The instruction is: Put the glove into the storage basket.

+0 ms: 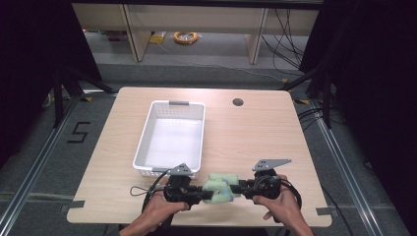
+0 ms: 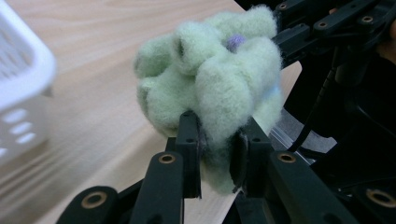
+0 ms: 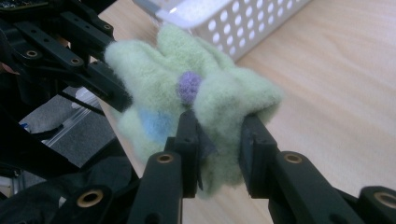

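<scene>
The pale green fleece item point(image 1: 220, 186), fuzzy, with a small purple dot point(image 3: 189, 87) and a light blue patch point(image 3: 152, 123), is bunched into a lump above the near edge of the table point(image 1: 255, 132). It hangs between the two tools, with its long axis running left to right.

The left gripper point(image 1: 196, 192) is clamped on the left end: in the left gripper view both jaws press into the fleece point(image 2: 219, 88). The right gripper point(image 1: 237, 189) is clamped on the right end in the same manner, with fabric pinched between its jaws.

The white perforated basket point(image 1: 147, 129) stands just beyond the item, to its far left. Its near rim is close to the left gripper. The left hand point(image 1: 160, 209) is therefore the nearer to it.

Judgement: any transfer to the basket would run forward and slightly left. Its long axis runs near to far, crosswise to the stretched fleece.
</scene>
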A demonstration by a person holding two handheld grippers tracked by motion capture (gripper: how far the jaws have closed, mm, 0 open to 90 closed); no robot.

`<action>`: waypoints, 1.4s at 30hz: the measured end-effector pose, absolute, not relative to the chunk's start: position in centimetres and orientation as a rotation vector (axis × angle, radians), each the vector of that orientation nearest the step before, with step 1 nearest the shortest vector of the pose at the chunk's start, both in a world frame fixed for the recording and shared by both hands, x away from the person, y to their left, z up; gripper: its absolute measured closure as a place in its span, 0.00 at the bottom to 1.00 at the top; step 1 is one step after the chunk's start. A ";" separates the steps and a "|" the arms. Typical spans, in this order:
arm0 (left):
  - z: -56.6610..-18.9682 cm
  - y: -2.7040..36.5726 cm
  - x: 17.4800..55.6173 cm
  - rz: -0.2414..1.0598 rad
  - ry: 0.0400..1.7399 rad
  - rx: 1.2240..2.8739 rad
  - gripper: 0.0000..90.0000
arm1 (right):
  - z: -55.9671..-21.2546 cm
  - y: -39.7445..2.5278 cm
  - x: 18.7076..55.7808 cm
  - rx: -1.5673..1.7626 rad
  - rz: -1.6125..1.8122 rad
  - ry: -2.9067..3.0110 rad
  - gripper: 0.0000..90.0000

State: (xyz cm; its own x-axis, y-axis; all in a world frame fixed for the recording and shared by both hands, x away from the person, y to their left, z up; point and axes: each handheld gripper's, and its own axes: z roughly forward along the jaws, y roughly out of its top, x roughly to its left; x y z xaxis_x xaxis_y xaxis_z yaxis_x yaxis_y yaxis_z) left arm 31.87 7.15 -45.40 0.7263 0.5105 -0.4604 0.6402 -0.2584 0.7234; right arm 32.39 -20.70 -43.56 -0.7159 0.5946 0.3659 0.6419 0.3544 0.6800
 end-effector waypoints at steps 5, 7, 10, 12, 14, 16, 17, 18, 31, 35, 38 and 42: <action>-43.9 8.4 32.5 -0.133 0.894 1.934 0.82 | -41.8 -19.3 33.8 -1.107 -1.332 -2.577 0.80; -43.3 9.0 32.8 -0.127 0.900 1.930 0.82 | -41.5 -19.1 34.1 -1.094 -1.333 -2.574 0.80; -42.3 10.0 33.3 -0.125 0.907 1.914 0.82 | -40.5 -18.3 34.8 -1.096 -1.352 -2.534 0.80; -41.7 10.6 33.6 -0.112 0.915 1.911 0.82 | -39.9 -17.8 35.4 -1.077 -1.348 -2.550 0.80; -41.1 11.1 33.9 -0.099 0.923 1.907 0.82 | -39.2 -17.2 35.8 -1.066 -1.348 -2.552 0.80; -40.6 11.9 34.3 -0.110 0.937 1.898 0.82 | -38.5 -16.6 36.5 -1.050 -1.346 -2.571 0.80; -40.3 12.3 34.6 -0.118 0.939 1.890 0.82 | -38.2 -16.2 36.9 -1.034 -1.350 -2.567 0.80; -40.1 12.8 34.8 -0.109 0.952 1.891 0.82 | -38.0 -15.9 37.4 -1.016 -1.359 -2.576 0.80; -39.4 18.5 38.0 -0.093 1.081 1.855 0.82 | -36.6 -9.2 42.6 -0.969 -1.262 -2.591 0.80; -40.0 19.8 38.6 -0.095 1.121 1.845 0.82 | -37.2 -7.5 44.0 -0.965 -1.225 -2.580 0.80; -40.4 20.4 39.2 -0.092 1.151 1.839 0.82 | -37.8 -6.6 45.0 -0.958 -1.209 -2.583 0.80; -41.0 20.8 40.0 -0.088 1.177 1.848 0.82 | -38.6 -5.7 46.2 -0.960 -1.186 -2.580 0.80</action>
State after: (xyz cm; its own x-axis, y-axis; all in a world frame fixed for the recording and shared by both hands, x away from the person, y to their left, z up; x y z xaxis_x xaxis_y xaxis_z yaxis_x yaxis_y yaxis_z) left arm 39.98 20.78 -41.03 0.5413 0.6834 -0.4899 0.7485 -0.1262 0.6511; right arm 46.15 -5.71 -38.57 -0.7857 0.4916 0.3755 0.6051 0.4846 0.6317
